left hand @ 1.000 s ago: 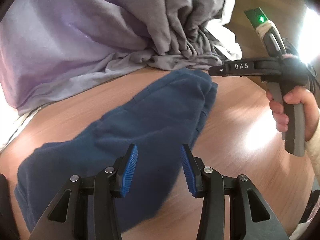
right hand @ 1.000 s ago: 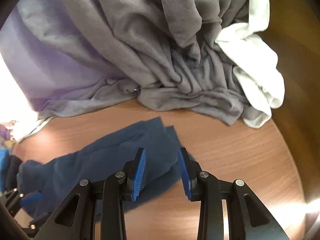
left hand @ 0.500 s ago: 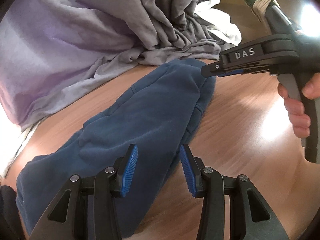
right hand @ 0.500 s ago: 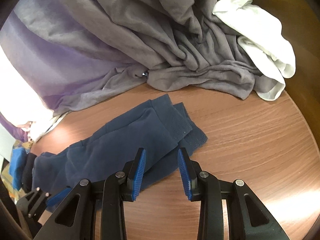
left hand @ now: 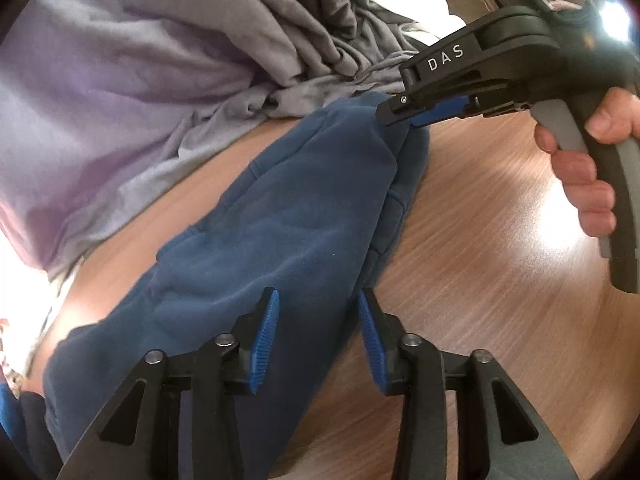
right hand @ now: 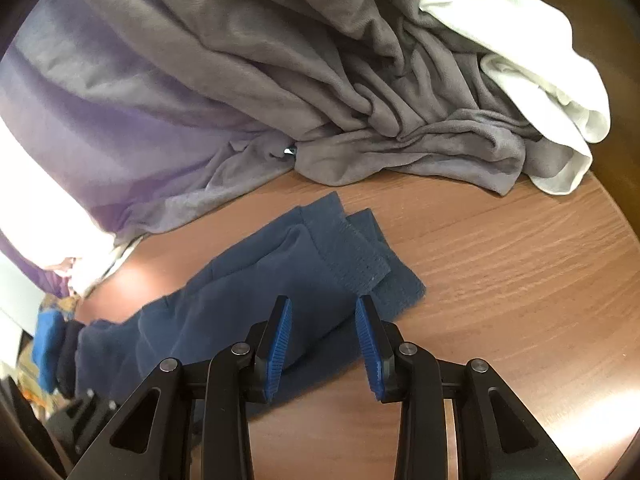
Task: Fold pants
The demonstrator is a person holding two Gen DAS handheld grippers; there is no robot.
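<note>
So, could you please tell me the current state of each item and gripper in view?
Navy blue fleece pants: flat on the table, legs stacked, cuffs overlapping.
Left gripper: open, over the pants.
Right gripper: open, above the cuffs.
Grey cloth heap: crumpled.
White cloth: bunched on the heap.
Wooden table: bare beside the cuffs.

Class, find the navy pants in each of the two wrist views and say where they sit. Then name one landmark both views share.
Left wrist: the navy pants run diagonally from lower left to upper centre.
Right wrist: the navy pants lie left of centre, cuffs pointing right.
Shared landmark: the grey garment heap behind them.
</note>
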